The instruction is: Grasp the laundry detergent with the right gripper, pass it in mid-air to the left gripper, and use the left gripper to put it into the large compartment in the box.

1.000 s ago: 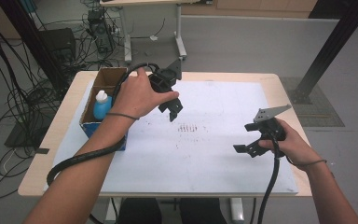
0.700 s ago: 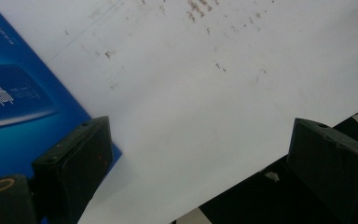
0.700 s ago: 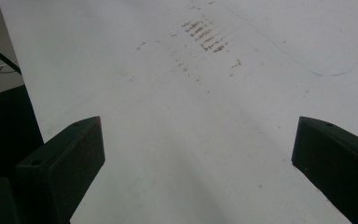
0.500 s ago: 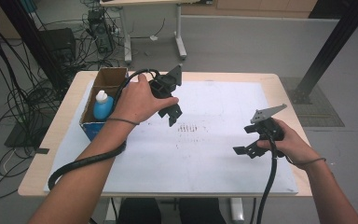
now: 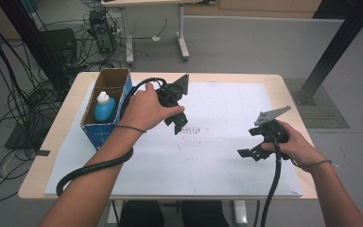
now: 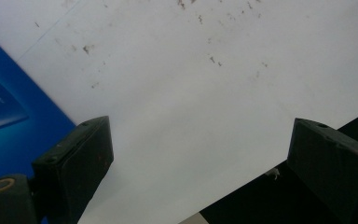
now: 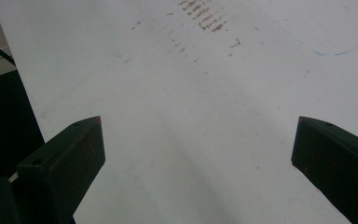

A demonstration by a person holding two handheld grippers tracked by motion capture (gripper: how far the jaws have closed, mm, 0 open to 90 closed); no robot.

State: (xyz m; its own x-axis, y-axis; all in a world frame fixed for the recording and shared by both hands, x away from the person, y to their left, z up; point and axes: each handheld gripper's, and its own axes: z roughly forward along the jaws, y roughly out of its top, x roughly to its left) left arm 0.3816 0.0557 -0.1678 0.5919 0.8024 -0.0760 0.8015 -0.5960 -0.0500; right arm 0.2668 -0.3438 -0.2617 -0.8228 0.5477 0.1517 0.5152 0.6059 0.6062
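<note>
- The bottle (image 5: 105,107) stands upright in the box (image 5: 105,85), beside the left gripper (image 5: 178,121), outside its released jaws
- Judged light, smooth plastic, maybe slippery; best grasped at the narrow white neck
- The right gripper (image 5: 246,142) is released too; only the bench sheet (image 7: 205,121) lies between its jaws

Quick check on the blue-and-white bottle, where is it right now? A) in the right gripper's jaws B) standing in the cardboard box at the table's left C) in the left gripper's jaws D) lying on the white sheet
B: in the high view the bottle stands upright inside the cardboard box, while the left gripper and the right gripper both hang open and empty over the white sheet.
</note>
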